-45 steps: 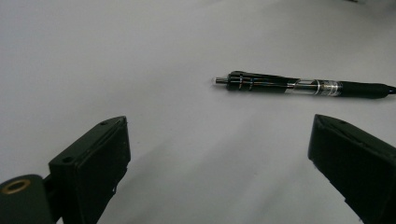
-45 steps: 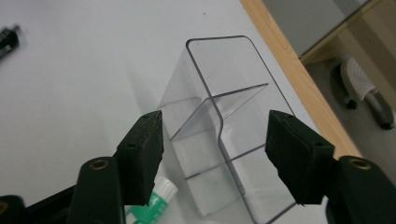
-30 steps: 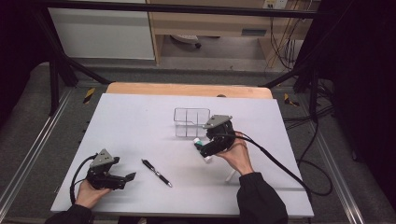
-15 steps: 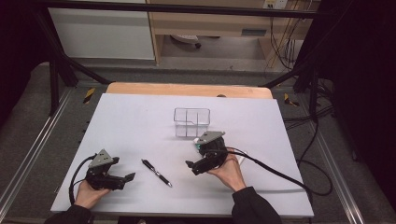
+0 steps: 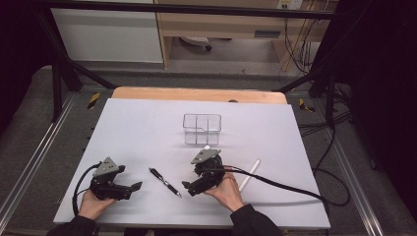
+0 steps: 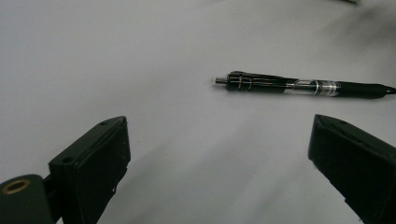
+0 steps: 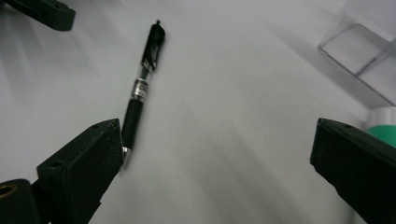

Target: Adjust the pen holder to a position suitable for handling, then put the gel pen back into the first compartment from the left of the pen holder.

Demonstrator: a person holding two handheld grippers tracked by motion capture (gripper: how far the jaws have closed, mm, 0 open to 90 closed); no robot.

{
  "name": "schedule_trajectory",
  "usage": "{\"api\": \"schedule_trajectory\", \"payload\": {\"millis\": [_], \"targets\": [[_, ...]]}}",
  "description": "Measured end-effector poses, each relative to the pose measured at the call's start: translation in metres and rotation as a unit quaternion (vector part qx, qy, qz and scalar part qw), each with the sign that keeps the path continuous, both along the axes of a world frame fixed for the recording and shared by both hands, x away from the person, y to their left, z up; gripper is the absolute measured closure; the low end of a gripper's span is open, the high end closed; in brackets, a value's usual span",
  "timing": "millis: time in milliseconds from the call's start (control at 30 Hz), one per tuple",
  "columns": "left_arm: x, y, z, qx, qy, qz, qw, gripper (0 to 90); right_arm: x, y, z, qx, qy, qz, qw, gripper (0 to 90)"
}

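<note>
Both grippers low on either side of the black pen [image 5: 165, 182], jaws spread wide.

The left gripper [image 5: 129, 188] sits left of the pen, held in the left hand [image 5: 92, 204], jaws aimed at the pen. The right gripper [image 5: 189, 187] sits just right of the pen's tip, gripped by the right hand [image 5: 227, 189], tilted down, one jaw beside the tip.

White table [image 5: 147, 128], wooden edge at far side. Lying on it: black pen [image 5: 165, 182] near front, centre-left, diagonal; clear box [image 5: 202, 129] w/ compartments, mid-table, upright; white pen [image 5: 249, 174] right of centre, diagonal; small white-green item [image 7: 384, 122] just beside box, type unclear.
</note>
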State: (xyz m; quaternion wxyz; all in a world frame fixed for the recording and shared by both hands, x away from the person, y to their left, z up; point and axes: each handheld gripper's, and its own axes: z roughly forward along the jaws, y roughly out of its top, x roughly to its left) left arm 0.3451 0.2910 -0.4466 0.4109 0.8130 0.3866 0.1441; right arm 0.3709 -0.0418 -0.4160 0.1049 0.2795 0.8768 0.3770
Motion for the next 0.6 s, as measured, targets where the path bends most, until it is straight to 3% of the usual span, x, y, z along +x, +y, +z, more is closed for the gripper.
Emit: {"api": "schedule_trajectory", "payload": {"millis": [400,500,600], "targets": [[0.000,0.002,0.000,-0.002,0.000,0.001,1.0000,5.4,-0.007,0.036,-0.017,0.015,0.025,0.003,0.9996,9.4],[0.000,0.002,0.000,-0.002,0.001,0.002,1.0000,5.4,-0.009,0.043,-0.020,0.009,0.028,0.007,0.9996,12.3],[0.000,0.001,0.001,-0.001,0.000,0.001,1.0000,5.5,-0.010,0.045,-0.022,0.022,0.032,0.008,0.9992,17.6]]}}
